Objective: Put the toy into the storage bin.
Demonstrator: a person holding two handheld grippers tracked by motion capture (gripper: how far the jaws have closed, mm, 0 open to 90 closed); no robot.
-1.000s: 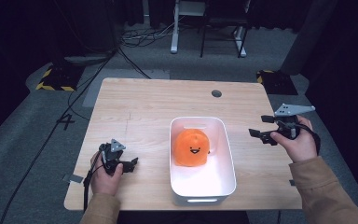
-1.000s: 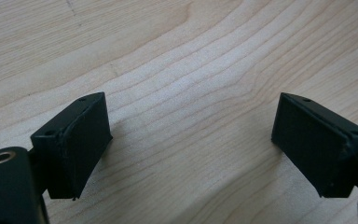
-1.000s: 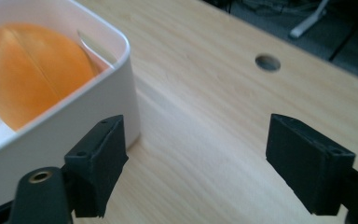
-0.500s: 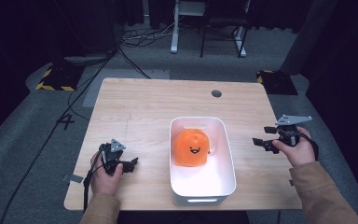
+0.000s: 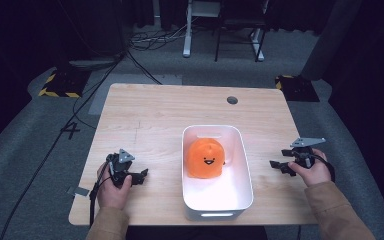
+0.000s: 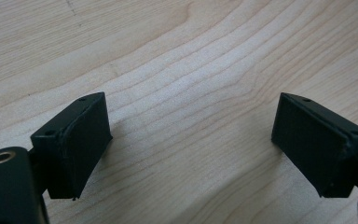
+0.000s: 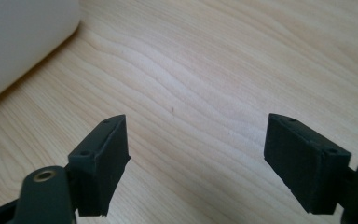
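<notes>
An orange plush toy [image 5: 205, 158] with a small smiling face sits inside the white bin [image 5: 242, 185] at the middle front of the wooden table [image 5: 155, 115]. My left gripper [image 5: 139, 176] rests on the table left of the bin, held in a hand. Its jaws stand wide apart over bare wood [image 6: 191, 135] with nothing between them. My right gripper [image 5: 279, 166] is low over the table right of the bin, jaws also wide apart and empty [image 7: 196, 154]. The bin's white wall [image 7: 18, 37] fills the upper left of the right gripper view.
A round cable hole [image 5: 232, 100] sits near the table's far edge. Beyond the table are a desk frame [image 5: 200, 30], floor cables [image 5: 150, 40] and two yellow-black striped blocks [image 5: 60, 85].
My right gripper has come down and toward the person, from beside the bin's far end to low over the table. The left gripper has stayed put.
</notes>
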